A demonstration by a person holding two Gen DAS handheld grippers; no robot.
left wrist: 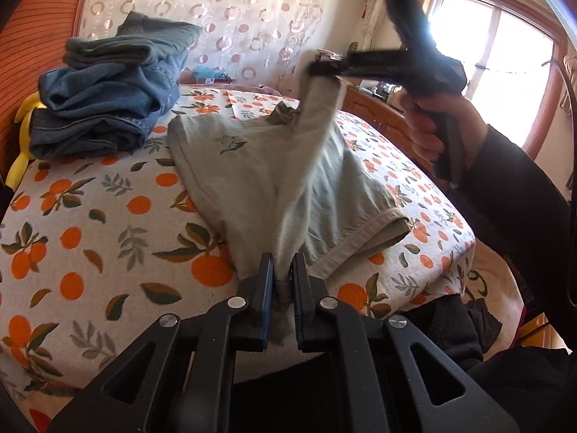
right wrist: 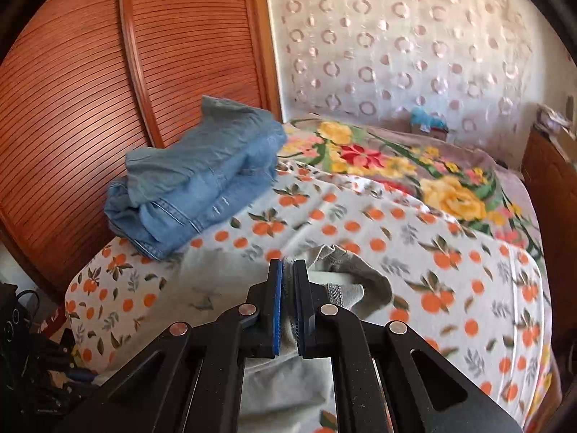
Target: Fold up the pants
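From my left wrist camera, my left gripper (left wrist: 283, 281) is clamped on a bunched edge of the pale grey-green pants (left wrist: 259, 166), which lie spread on the orange-print bedspread (left wrist: 90, 216) beside a stack of folded jeans (left wrist: 108, 101). A ridge of cloth runs taut from my jaws up to my right gripper (left wrist: 326, 68), raised above the bed in my right hand (left wrist: 429, 122) and pinching the far end. The fabric drapes and sags freely, so I judge it light, soft and limp, not slippery.

From my right wrist camera, my right gripper (right wrist: 288, 299) is closed on a fold of the same pants (right wrist: 223, 288), its blue pads (right wrist: 277, 310) pressing the cloth by what looks like a ribbed waistband. Holding at hems or waistband seems best to me, since the thicker edges should resist slipping.
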